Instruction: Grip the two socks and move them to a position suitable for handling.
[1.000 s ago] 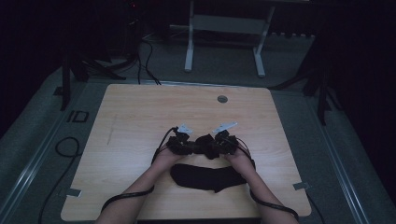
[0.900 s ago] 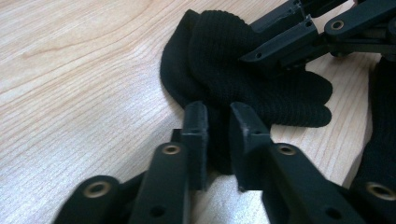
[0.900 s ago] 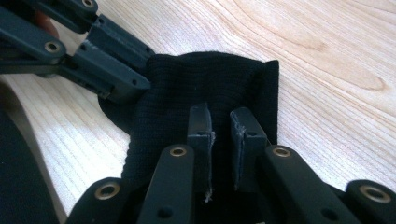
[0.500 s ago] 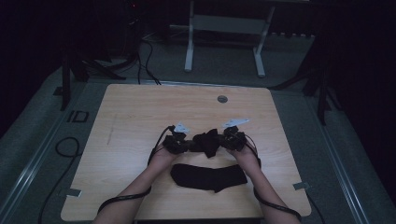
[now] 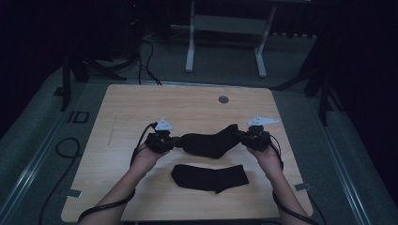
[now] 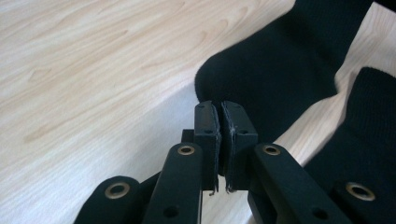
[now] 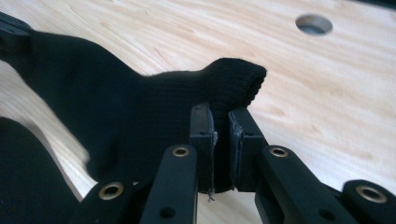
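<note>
We are holding one black sock [image 5: 211, 140] stretched between our two grippers, its long axis running left to right across the surface [image 5: 141, 108]. Our left gripper [image 5: 174, 142] is pinching the toe end, its jaws pressed together on a thin fold of fabric. Our right gripper [image 5: 240, 136] is pinching the cuff end, its jaws nearly together with thicker knit between them. The second sock [image 5: 210, 177] is lying flat on the surface just nearer to us than the held one, its long axis also running left to right, roughly parallel. Each hand is as near to it as the other. We judge that the coming move is lowering the held sock toward us onto its mate.
</note>
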### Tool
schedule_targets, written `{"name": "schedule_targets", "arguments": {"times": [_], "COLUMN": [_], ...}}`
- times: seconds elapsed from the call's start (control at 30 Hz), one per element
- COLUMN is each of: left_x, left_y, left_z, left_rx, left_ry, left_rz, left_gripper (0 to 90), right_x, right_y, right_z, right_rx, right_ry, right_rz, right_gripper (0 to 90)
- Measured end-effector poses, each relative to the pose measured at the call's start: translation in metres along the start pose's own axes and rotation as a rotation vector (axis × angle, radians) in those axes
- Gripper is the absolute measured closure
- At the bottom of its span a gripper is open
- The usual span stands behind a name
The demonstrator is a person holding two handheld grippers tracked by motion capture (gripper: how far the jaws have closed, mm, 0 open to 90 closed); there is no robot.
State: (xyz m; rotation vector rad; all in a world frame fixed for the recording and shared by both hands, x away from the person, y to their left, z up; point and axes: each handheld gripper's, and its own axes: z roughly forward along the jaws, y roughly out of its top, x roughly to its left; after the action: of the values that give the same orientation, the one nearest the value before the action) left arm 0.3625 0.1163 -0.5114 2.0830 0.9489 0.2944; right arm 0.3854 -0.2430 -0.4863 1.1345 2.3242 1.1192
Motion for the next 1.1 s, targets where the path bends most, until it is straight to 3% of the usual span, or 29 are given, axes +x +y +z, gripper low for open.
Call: {"name": "schedule_targets", "arguments": {"times": [0.07,0.17,0.2,0.47,0.6,0.73,0.93,1.07,1.1], "left_x": [0.002,0.007,0.008,0.008,0.006,0.007,0.008,0.010,0.010], "left_y": [-0.004,-0.011,-0.013,-0.022,-0.022,-0.024,-0.028,-0.028,-0.028], "left_z": [0.003,0.011,0.015,0.038,0.041,0.042,0.038,0.033,0.033], "left_rx": [0.004,-0.018,-0.006,0.065,0.076,0.082,0.071,0.062,0.062], "left_ry": [-0.001,-0.055,-0.065,-0.034,-0.016,-0.024,-0.025,-0.024,-0.024], "left_rz": [0.000,-0.008,-0.007,-0.002,0.013,0.009,-0.002,-0.007,-0.007], "left_gripper": [85.6,85.4,85.3,85.1,85.0,84.2,72.0,56.6,56.6], "right_x": [-0.003,-0.006,-0.006,-0.018,-0.022,-0.025,-0.031,-0.032,-0.032], "right_y": [-0.007,-0.020,-0.024,-0.048,-0.052,-0.054,-0.055,-0.052,-0.051], "right_z": [0.003,0.011,0.015,0.036,0.038,0.037,0.029,0.024,0.022], "right_rx": [0.017,0.057,0.070,0.140,0.149,0.157,0.143,0.139,0.135], "right_ry": [0.001,0.000,-0.003,-0.018,-0.029,-0.019,-0.018,-0.011,-0.019], "right_rz": [0.016,0.022,0.019,0.071,0.084,0.075,0.088,0.068,0.060], "right_gripper": [81.1,80.6,80.4,77.6,74.6,68.5,60.1,52.5,52.5]}}
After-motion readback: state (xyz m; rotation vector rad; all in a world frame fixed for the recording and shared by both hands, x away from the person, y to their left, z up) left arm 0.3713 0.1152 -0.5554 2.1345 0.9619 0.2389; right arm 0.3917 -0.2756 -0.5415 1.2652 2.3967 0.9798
